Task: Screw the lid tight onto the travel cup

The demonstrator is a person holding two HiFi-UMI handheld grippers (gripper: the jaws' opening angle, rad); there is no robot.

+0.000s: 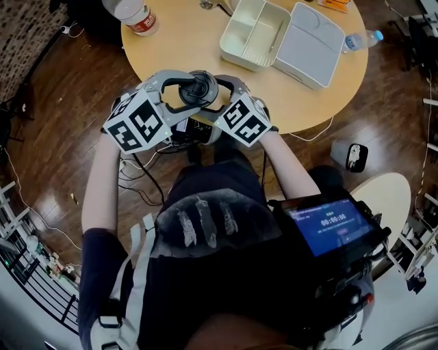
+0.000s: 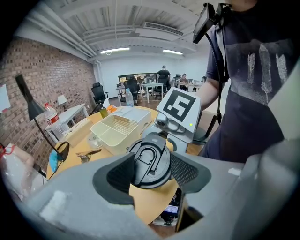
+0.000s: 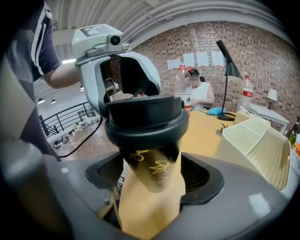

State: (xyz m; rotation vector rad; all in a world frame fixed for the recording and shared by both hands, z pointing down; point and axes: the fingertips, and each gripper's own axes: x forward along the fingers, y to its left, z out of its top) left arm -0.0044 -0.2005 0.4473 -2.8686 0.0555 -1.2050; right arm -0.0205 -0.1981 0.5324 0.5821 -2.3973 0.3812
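Left gripper (image 2: 151, 172) clamps lid (image 2: 149, 158); right gripper (image 3: 153, 182) gapes, untouching, around cup (image 3: 151, 166) at table's (image 1: 174, 48) 6 o'clock edge.

Two grippers meet at the near edge of a round wooden table (image 1: 178, 41). The fingers of the left gripper (image 1: 179, 94) and the right gripper (image 1: 227, 96) curve round a black lid (image 1: 198, 89), one from each side. Behind each set of fingers sits a cube with black and white squares. Past the fingertips is an open cream lunch box (image 1: 250, 34), with its grey cover (image 1: 308, 44) right beside it. A clear bottle (image 1: 133, 15) is off to the left of the fingers.
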